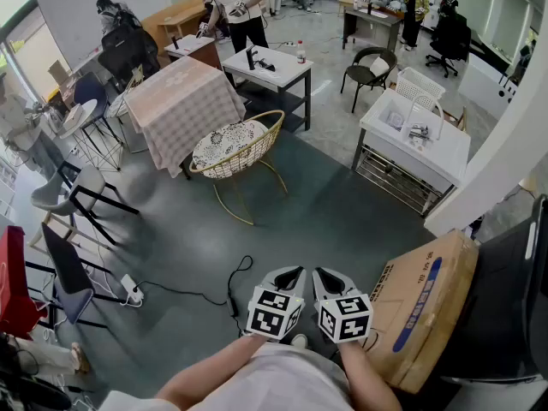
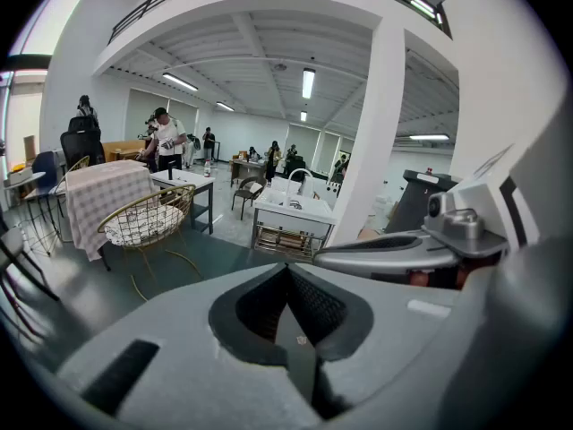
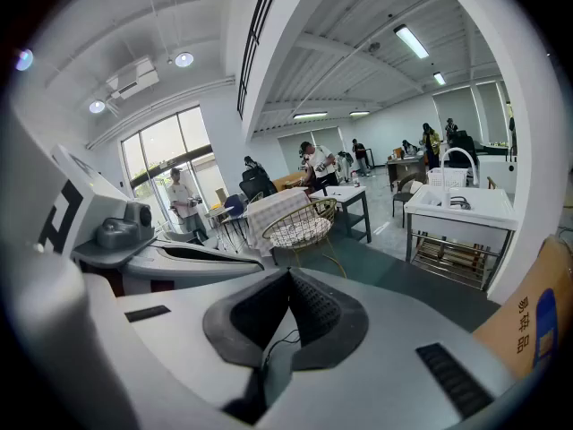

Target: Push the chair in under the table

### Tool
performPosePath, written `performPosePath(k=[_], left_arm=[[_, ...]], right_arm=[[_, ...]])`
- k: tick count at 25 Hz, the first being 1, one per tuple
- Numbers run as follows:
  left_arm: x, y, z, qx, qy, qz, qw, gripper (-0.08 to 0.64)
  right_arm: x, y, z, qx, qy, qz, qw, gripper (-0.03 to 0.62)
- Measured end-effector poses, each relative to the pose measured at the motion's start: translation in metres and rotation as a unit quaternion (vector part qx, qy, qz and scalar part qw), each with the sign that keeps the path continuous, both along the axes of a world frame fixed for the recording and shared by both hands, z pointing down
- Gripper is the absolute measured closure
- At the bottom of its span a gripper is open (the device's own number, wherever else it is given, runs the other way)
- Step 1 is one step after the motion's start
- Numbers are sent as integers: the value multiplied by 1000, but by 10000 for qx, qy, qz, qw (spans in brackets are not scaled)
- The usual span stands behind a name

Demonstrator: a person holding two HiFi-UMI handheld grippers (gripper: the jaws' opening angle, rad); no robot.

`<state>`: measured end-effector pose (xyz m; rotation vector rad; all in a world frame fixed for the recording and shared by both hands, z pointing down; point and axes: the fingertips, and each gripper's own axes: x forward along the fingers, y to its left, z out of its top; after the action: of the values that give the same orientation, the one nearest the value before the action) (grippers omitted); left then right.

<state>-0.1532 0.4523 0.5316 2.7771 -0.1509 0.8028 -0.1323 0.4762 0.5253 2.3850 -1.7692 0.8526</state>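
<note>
While the left tool [image 1: 291, 273] and right tool [image 1: 324, 274] sit shut, empty, a cable [image 1: 184, 293] crosses the floor [image 1: 342, 221] before the chair [image 1: 235, 148].

The dark grey floor [image 1: 342, 221] carried a table draped in a checked cloth [image 1: 184, 101]. A gold wire chair [image 1: 235, 148] stood just beside that table, not under it. Behind the table stood a white table [image 1: 272, 68] bearing a bottle [image 1: 300, 54]. Well in front of it, a white power strip [image 1: 131, 289] and a black cable [image 1: 233, 281] lay on the floor.

The chair [image 1: 250, 157] is gold metal wire, its cushion [image 1: 224, 142] cloth, the box [image 1: 425, 298] matt cardboard
</note>
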Motion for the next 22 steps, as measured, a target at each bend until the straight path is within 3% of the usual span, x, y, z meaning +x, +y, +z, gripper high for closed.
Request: performPosePath(k=[10,22], left_arm=[[25,-38,12,-134,-28,-70,9999,555],[103,-136,22,-324,-124,71,9994,555]], right_arm=[[26,-34,11,-67,7,25,10000,589],[100,-129,25,-346,-100,147,9992,589]])
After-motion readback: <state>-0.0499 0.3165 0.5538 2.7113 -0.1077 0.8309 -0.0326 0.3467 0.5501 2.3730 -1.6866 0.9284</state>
